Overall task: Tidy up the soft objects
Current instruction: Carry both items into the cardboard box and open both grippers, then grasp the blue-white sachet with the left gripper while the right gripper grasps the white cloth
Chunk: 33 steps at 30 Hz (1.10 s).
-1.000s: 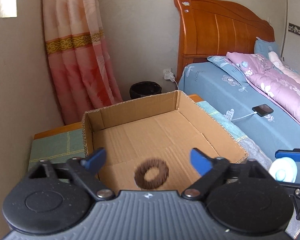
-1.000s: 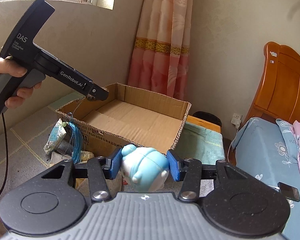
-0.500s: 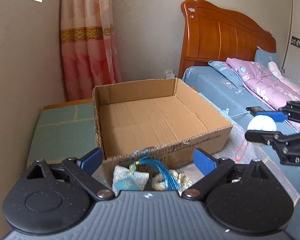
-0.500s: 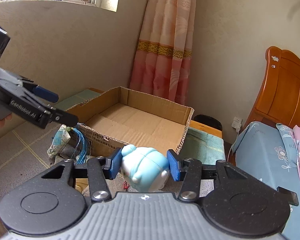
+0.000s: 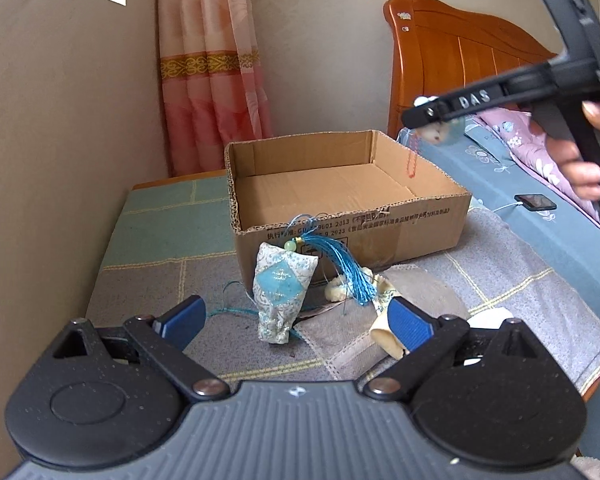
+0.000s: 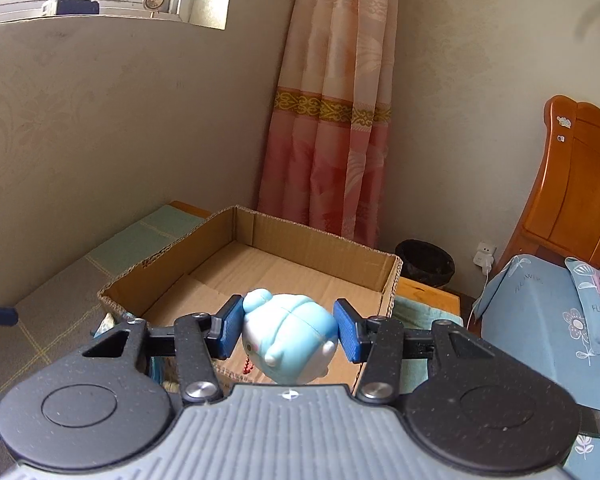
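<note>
An open cardboard box (image 5: 420,216) stands on the quilted table; it also shows in the right wrist view (image 6: 388,276). My right gripper (image 6: 288,326) is shut on a light blue plush toy (image 6: 290,340), held above the box's near rim. In the left wrist view that gripper (image 5: 428,114) hovers over the box's right edge. My left gripper (image 5: 296,320) is open and empty, low over the table. In front of it lie a patterned sachet (image 5: 282,292) with a blue tassel (image 5: 348,276) and a cream soft item (image 5: 384,332).
A wall runs along the left. A pink curtain (image 5: 212,80) hangs behind the box. A wooden bed (image 5: 460,64) with blue bedding and a phone (image 5: 536,202) is on the right. A black bin (image 6: 424,268) stands by the wall.
My left gripper has pulled back from over the box to low above the table, empty. My right gripper has carried the plush toy up over the box.
</note>
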Each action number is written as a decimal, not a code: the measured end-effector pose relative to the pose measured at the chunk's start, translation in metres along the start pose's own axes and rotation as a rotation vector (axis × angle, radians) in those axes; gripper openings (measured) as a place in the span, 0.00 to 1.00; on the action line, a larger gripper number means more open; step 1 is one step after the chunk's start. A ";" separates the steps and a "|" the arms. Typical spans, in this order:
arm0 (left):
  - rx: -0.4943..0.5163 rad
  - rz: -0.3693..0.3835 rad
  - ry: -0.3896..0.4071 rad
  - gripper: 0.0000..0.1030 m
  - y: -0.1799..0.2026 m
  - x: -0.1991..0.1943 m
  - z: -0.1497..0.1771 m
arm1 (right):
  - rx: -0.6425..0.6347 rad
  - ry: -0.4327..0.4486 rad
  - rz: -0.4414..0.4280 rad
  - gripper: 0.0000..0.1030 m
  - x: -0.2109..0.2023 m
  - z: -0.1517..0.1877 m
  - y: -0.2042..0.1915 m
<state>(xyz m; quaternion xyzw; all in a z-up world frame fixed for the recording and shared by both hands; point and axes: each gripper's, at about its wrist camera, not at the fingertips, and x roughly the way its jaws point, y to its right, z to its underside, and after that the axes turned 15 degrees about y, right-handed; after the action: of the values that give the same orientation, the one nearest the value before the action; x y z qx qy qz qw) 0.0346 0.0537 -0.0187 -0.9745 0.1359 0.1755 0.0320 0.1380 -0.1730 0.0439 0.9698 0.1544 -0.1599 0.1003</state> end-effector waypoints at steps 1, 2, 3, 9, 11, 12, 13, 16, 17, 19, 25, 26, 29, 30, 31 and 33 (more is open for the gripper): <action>0.003 -0.005 -0.002 0.95 -0.001 -0.001 0.002 | 0.007 -0.001 0.004 0.52 0.008 -0.005 0.003; 0.006 -0.007 -0.003 0.95 -0.002 -0.002 0.003 | 0.014 -0.006 0.003 0.52 0.018 -0.010 0.002; 0.006 -0.009 -0.005 0.95 -0.003 -0.002 0.005 | 0.017 -0.012 0.001 0.52 0.027 -0.014 0.002; 0.002 -0.024 -0.017 0.95 -0.014 0.000 0.010 | 0.048 -0.048 0.003 0.92 0.073 -0.027 -0.004; 0.001 -0.035 -0.022 0.96 -0.017 0.001 0.011 | 0.049 -0.052 0.015 0.98 0.079 -0.026 -0.007; 0.002 -0.035 -0.023 0.96 -0.018 0.001 0.012 | 0.050 -0.059 0.015 0.98 0.080 -0.025 -0.008; 0.001 -0.035 -0.023 0.96 -0.018 0.001 0.012 | 0.048 -0.064 0.015 0.98 0.078 -0.023 -0.010; 0.001 -0.041 -0.025 0.96 -0.019 0.000 0.012 | 0.028 -0.081 0.024 1.00 0.070 -0.018 -0.016; 0.002 -0.045 -0.025 0.96 -0.019 0.000 0.012 | 0.019 -0.088 0.018 1.00 0.068 -0.018 -0.017; 0.000 -0.049 -0.027 0.96 -0.019 -0.001 0.013 | 0.000 -0.097 0.023 1.00 0.059 -0.014 -0.021; 0.015 -0.062 -0.045 0.96 -0.017 -0.007 0.017 | 0.000 -0.144 0.013 1.00 0.027 0.007 -0.027; 0.016 -0.063 -0.050 0.96 -0.017 -0.008 0.018 | 0.007 -0.153 0.005 1.00 0.020 0.013 -0.027; 0.024 -0.070 -0.057 0.96 -0.017 -0.010 0.020 | 0.018 -0.186 -0.021 1.00 0.003 0.033 -0.034; 0.026 -0.072 -0.058 0.96 -0.017 -0.010 0.021 | 0.020 -0.198 -0.027 1.00 -0.002 0.040 -0.037; 0.027 -0.075 -0.059 0.96 -0.017 -0.011 0.021 | 0.018 -0.211 -0.033 1.00 -0.007 0.047 -0.041; 0.027 -0.078 -0.061 0.96 -0.017 -0.011 0.023 | -0.006 -0.233 -0.044 1.00 -0.018 0.062 -0.052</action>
<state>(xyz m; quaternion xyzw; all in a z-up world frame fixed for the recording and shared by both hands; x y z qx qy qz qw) 0.0214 0.0753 -0.0358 -0.9728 0.0990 0.2017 0.0561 0.0871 -0.1446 -0.0150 0.9407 0.1633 -0.2733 0.1168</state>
